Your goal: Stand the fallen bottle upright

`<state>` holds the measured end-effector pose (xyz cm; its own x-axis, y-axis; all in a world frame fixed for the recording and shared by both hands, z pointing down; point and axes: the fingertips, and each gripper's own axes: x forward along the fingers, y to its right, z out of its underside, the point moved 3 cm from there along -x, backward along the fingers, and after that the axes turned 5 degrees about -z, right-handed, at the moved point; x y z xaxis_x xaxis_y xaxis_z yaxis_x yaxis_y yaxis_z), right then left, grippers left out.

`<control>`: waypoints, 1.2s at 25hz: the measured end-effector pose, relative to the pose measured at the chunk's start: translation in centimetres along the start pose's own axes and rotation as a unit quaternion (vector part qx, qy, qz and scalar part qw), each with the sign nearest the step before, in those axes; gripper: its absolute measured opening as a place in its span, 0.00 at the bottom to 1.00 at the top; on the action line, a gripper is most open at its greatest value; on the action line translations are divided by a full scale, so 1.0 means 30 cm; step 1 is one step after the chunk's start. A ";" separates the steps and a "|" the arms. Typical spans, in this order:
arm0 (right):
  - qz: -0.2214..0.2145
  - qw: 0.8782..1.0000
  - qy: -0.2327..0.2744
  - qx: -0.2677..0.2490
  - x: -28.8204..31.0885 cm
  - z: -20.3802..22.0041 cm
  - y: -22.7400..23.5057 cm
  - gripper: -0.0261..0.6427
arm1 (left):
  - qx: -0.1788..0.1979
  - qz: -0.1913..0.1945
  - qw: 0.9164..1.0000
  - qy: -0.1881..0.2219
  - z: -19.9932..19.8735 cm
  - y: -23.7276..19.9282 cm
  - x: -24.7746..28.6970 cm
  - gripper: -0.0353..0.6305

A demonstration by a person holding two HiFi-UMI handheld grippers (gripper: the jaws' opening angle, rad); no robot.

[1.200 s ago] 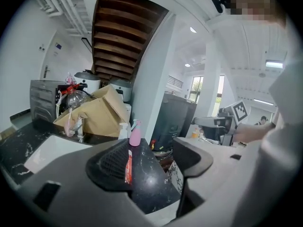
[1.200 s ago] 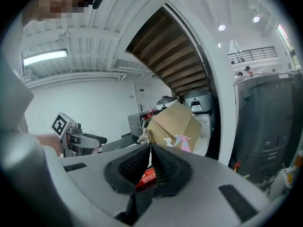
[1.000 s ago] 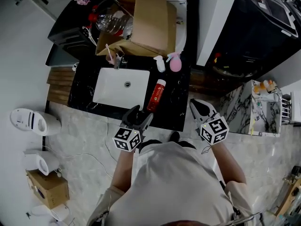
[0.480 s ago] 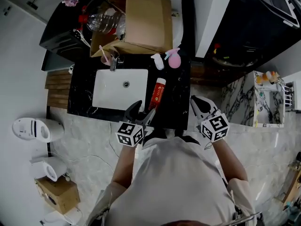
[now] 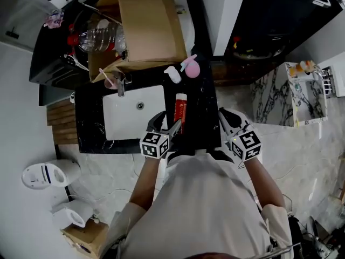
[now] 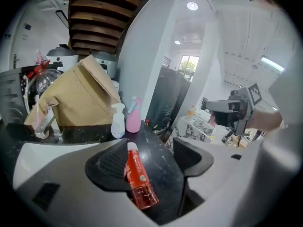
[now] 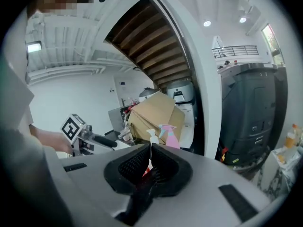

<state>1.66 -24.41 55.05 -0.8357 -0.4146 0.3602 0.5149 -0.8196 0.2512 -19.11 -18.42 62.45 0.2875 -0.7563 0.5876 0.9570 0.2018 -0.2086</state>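
The left tongs (image 5: 164, 125) (image 6: 151, 161) were spread wide and held low over the black table (image 5: 204, 117), with nothing clamped. The red bottle (image 5: 179, 111) (image 6: 138, 177) lay on its side on the table, its clear base end inside the gap between the two jaws and its white cap pointing straight away from them. In the left gripper view the bottle sat closer to the left jaw than to the right one; whether that pad touched it could not be told for sure.

The right tongs (image 5: 229, 121) (image 7: 147, 167) were pressed together with only a thin slit at the tips and nothing pinched. They were held off to the right of the bottle, past the table's near right corner, well apart from the left tongs. A sliver of red showed through that slit in the right gripper view, probably the bottle farther off.

Beyond the bottle's cap, ahead of the left tongs, a white pump bottle (image 5: 172, 74) (image 6: 117, 122) and a pink spray bottle (image 5: 191, 68) (image 6: 133, 118) stood upright just beside each other. Behind them stood a cardboard box (image 5: 143, 26) (image 6: 80, 100). A white sink (image 5: 132, 124) was set in the table to the left of the left tongs.
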 end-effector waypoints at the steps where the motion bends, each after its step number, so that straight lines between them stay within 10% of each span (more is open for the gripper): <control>1: 0.005 1.000 -0.002 0.003 0.004 0.004 0.004 0.09 | 0.002 0.003 1.000 -0.008 0.004 -0.010 0.027 0.52; 30: 0.075 0.994 -0.026 0.071 0.049 0.142 0.027 0.09 | -0.014 -0.065 0.967 -0.244 0.317 -0.166 0.628 0.58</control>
<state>1.65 -23.99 59.62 -0.7383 -0.5039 0.4482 0.6578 -0.6848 0.3136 -18.10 -27.75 81.99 0.1550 -0.3886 0.9083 0.9870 0.1014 -0.1250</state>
